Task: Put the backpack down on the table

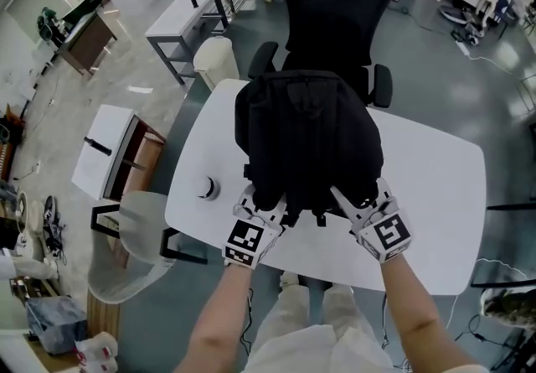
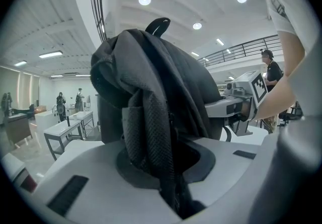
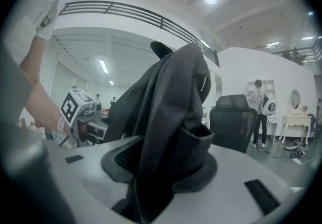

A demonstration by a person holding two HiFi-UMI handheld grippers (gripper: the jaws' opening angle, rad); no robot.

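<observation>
Grips black fabric backpack (image 1: 310, 137) at frame centre over white rounded table (image 1: 435, 195), left gripper (image 1: 266, 205) and right gripper (image 1: 350, 202) both clenched on its mesh. Black office chair (image 1: 335, 2) just behind at upper centre; small round object (image 1: 207, 188) on tabletop, left.

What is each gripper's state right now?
Left gripper: shut on the backpack.
Right gripper: shut on the backpack, a thicker fold of it.
</observation>
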